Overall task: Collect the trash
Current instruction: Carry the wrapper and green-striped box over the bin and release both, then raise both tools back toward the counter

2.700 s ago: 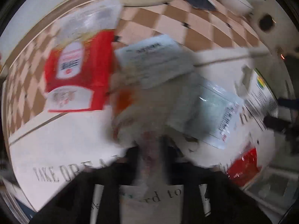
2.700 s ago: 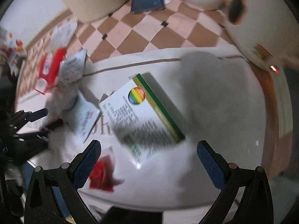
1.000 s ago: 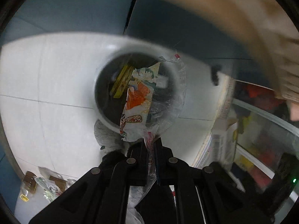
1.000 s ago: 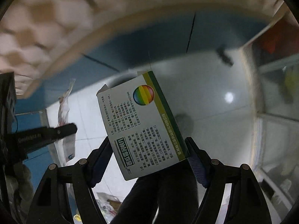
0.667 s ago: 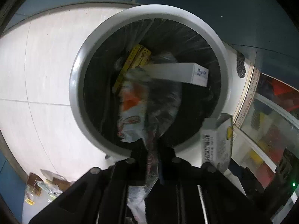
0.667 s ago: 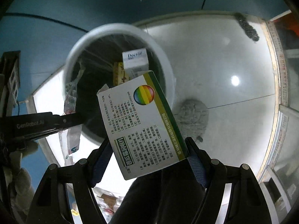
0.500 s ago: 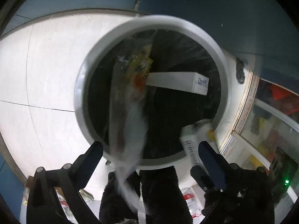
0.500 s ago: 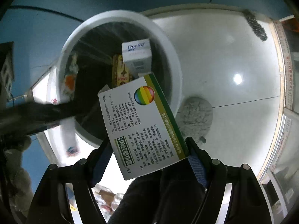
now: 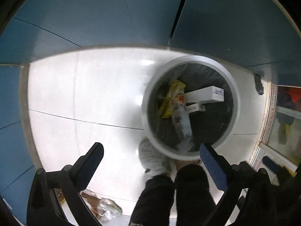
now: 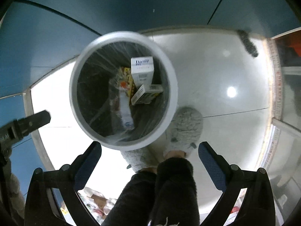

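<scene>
A round grey trash bin (image 9: 235,101) with a dark liner stands on the white tile floor; it also shows in the right wrist view (image 10: 75,71). Inside lie a white "Doctor" box (image 10: 142,66), a small white box (image 10: 145,93), a yellow wrapper (image 9: 172,98) and a clear plastic snack wrapper (image 10: 123,105). My left gripper (image 9: 152,158) is open and empty, above the floor left of the bin. My right gripper (image 10: 149,155) is open and empty, just above the bin's near rim. One left finger (image 10: 28,124) shows at the right view's left edge.
The person's grey slippers (image 10: 185,124) and dark trouser legs (image 10: 160,194) stand beside the bin. Blue panels (image 9: 94,15) back the floor. Loose packaging (image 9: 101,207) lies on the floor at the bottom. A glass-fronted cabinet (image 9: 284,124) is at the right.
The left gripper opened and the snack wrapper fell into the bin. The right gripper opened and its white rainbow-marked box dropped in. The left gripper shifted left of the bin.
</scene>
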